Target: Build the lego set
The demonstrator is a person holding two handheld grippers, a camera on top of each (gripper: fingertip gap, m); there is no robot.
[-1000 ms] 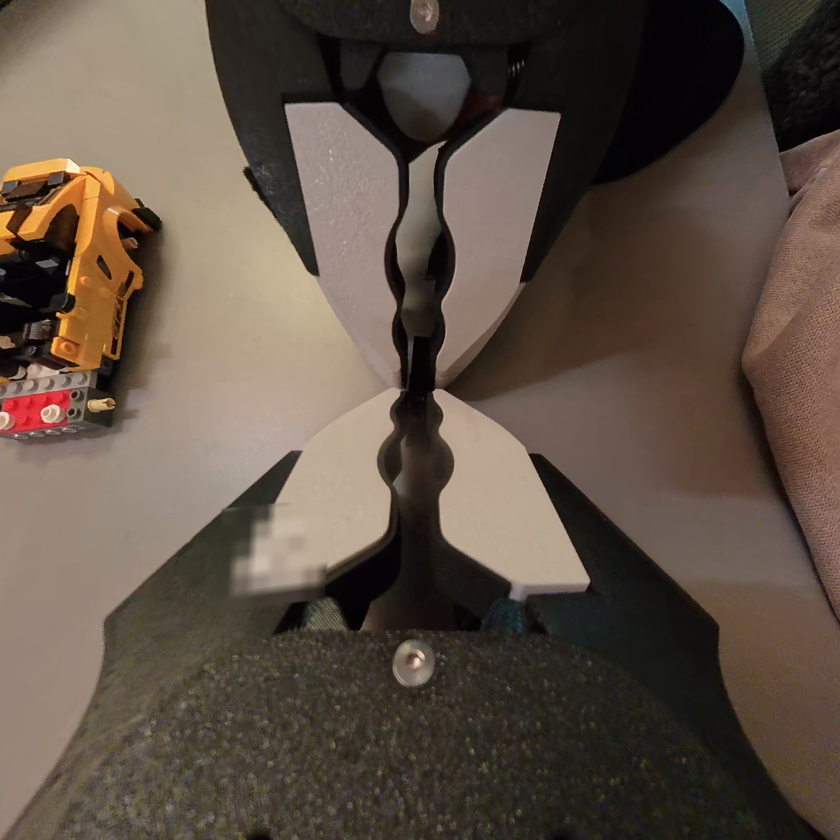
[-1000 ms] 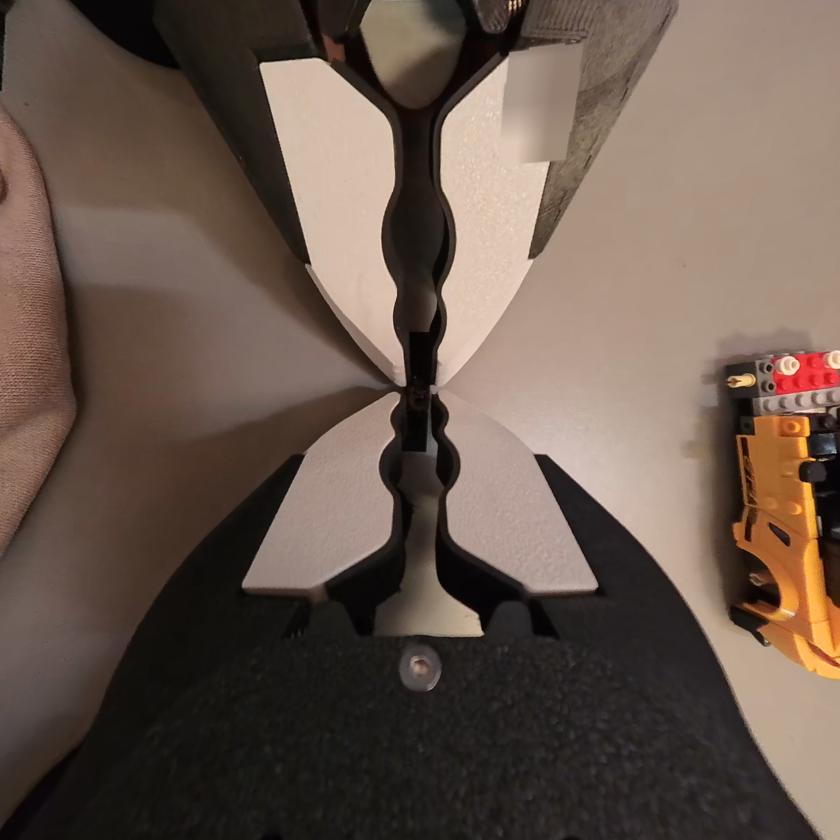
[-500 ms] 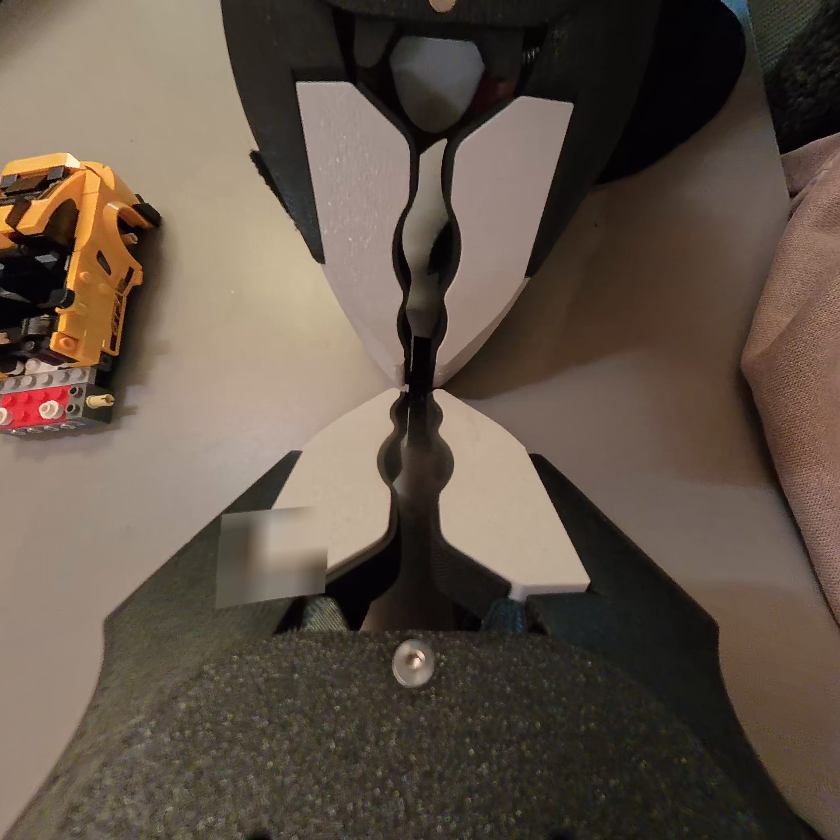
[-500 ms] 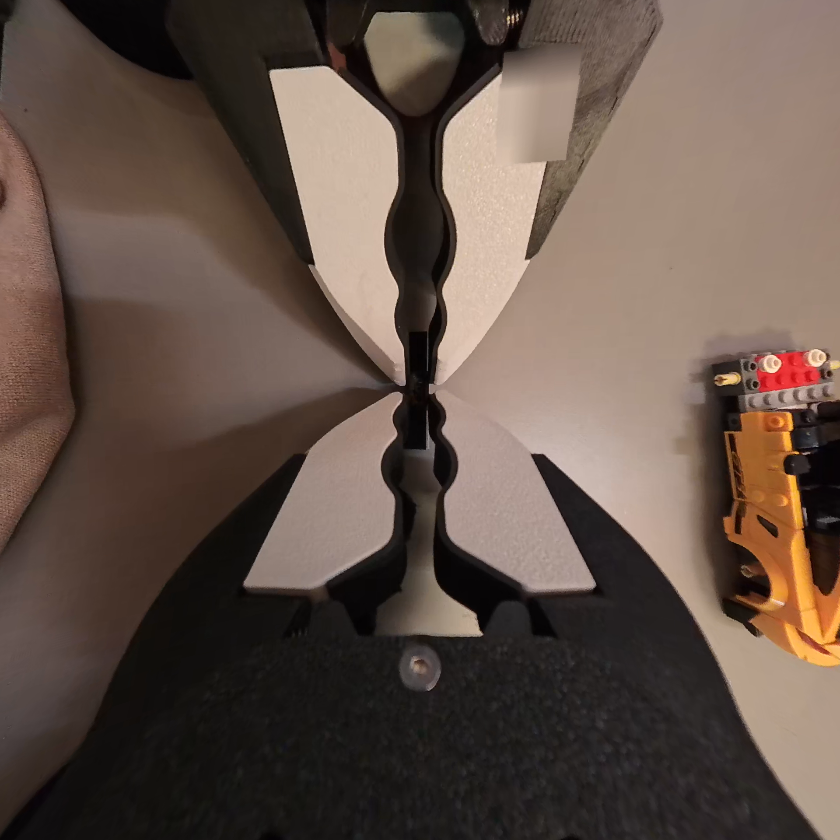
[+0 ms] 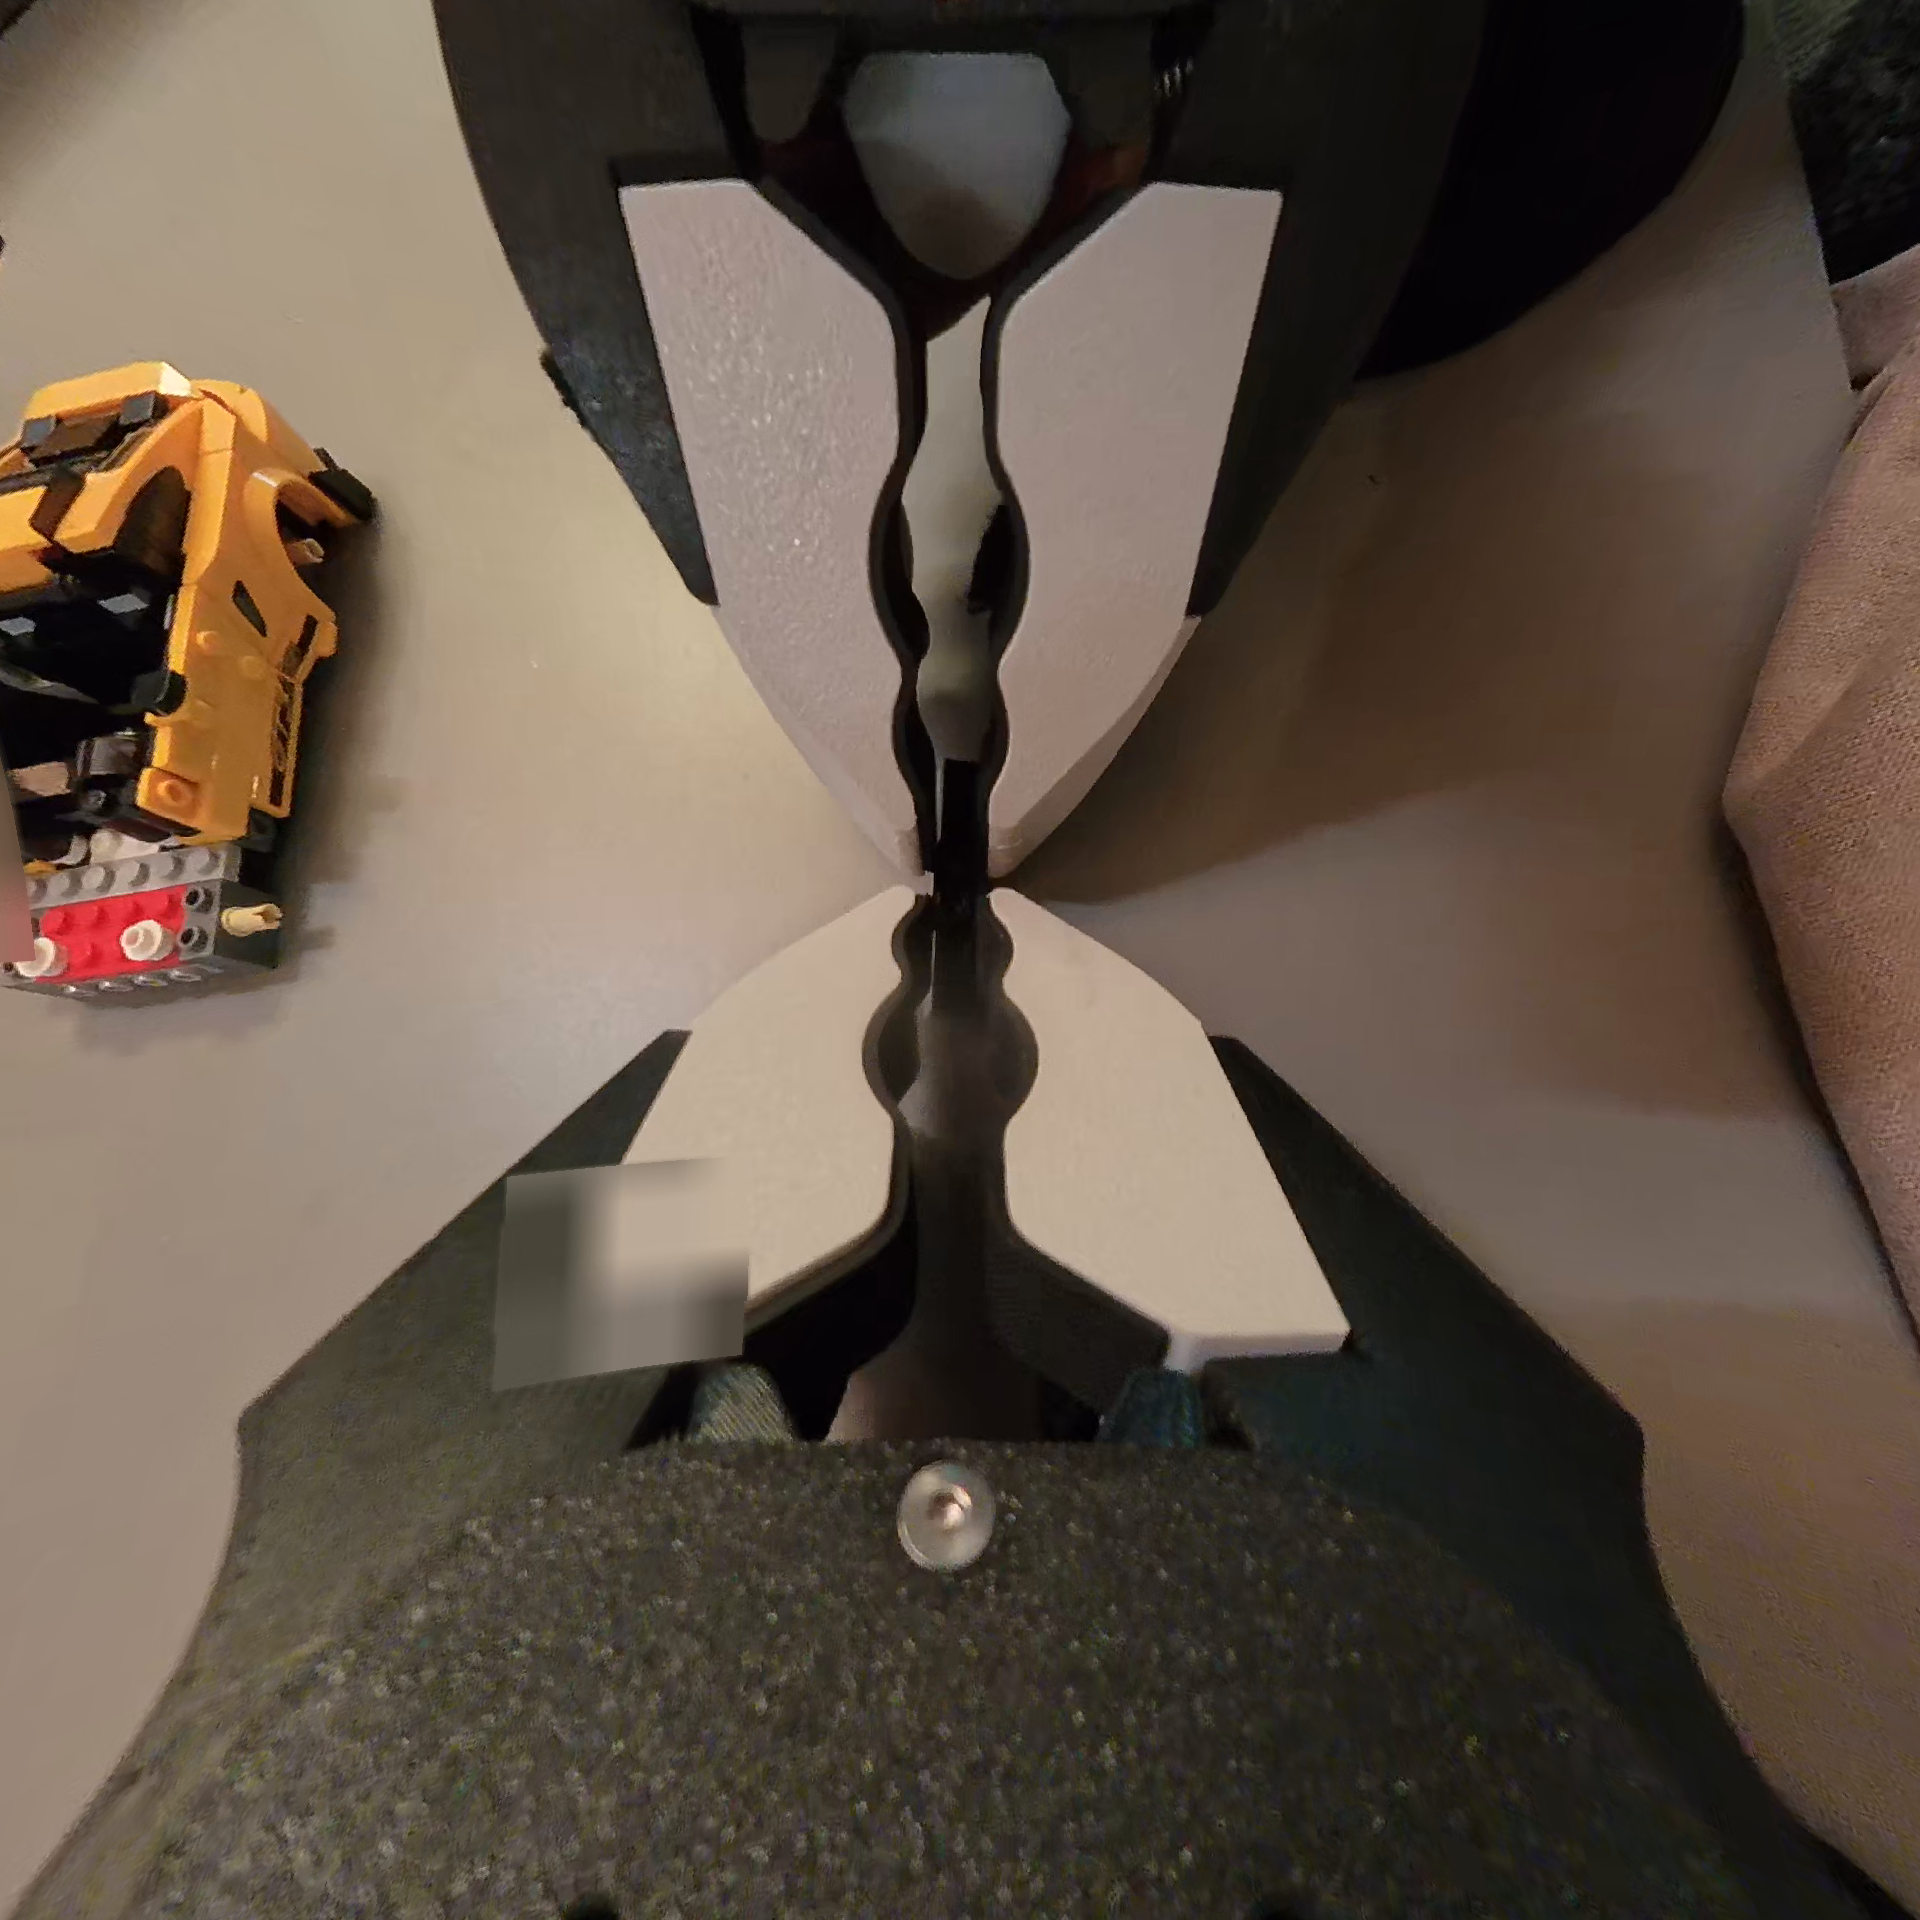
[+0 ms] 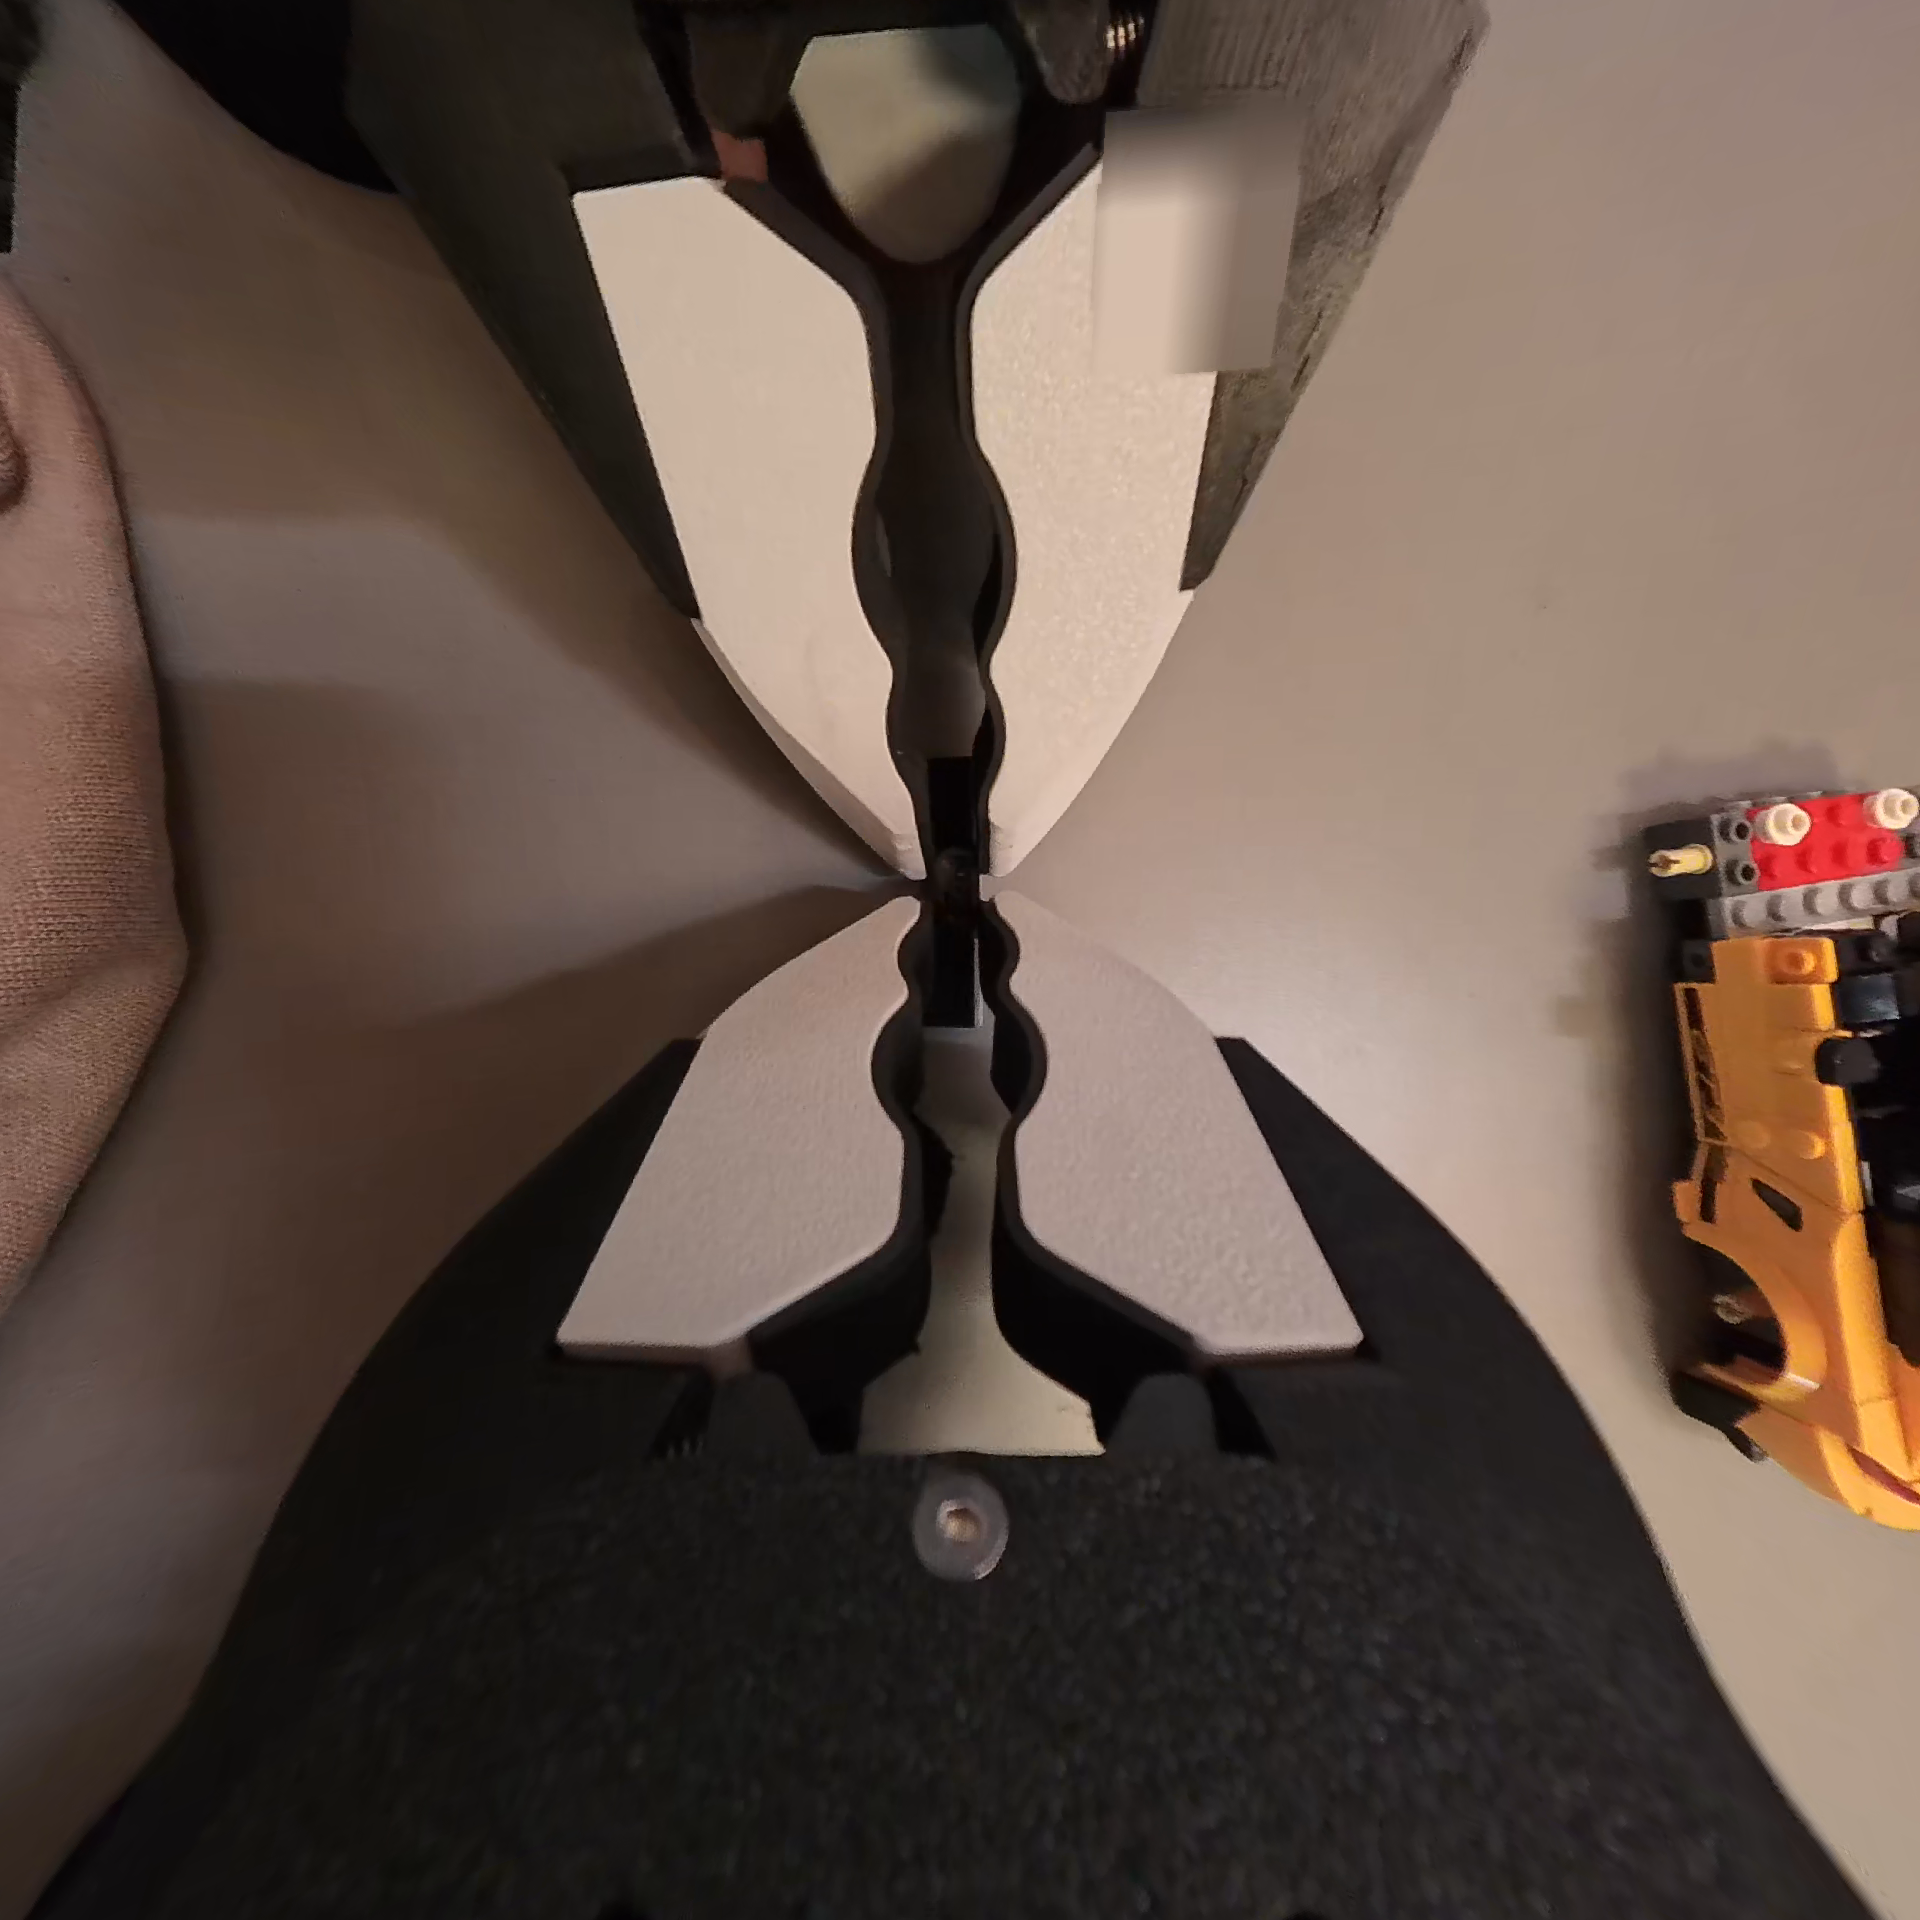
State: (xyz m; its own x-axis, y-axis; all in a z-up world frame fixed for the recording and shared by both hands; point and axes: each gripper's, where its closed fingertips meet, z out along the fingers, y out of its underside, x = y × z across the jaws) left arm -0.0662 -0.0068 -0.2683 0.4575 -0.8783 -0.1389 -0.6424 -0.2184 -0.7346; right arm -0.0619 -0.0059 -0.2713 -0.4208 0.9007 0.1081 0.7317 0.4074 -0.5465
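My left gripper (image 5: 956, 906) and right gripper (image 6: 951, 916) meet tip to tip above the grey table (image 5: 520, 1143). Each is shut on a small, thin black lego piece (image 5: 958, 821), and the two pieces touch end to end at the tips (image 6: 952, 868). In the left wrist view the right gripper (image 5: 956, 854) comes in from the top. In the right wrist view the left gripper (image 6: 951, 854) does. The part-built yellow and black lego car (image 5: 177, 644) with a red and grey end lies apart on the table. It also shows in the right wrist view (image 6: 1787, 1143).
A pinkish-beige cloth (image 5: 1849, 831) lies at one table side and also shows in the right wrist view (image 6: 73, 831). A dark round object (image 5: 1610, 156) sits behind the right gripper. The tips of both grippers are at nearly the same place. The dark round object (image 5: 1610, 156) is about equally far from each gripper, around 20 cm.
Both grippers stay shut and tip to tip. The opposite gripper has shifted slightly up in each view and looks a little nearer. The lego car has not moved on the table.
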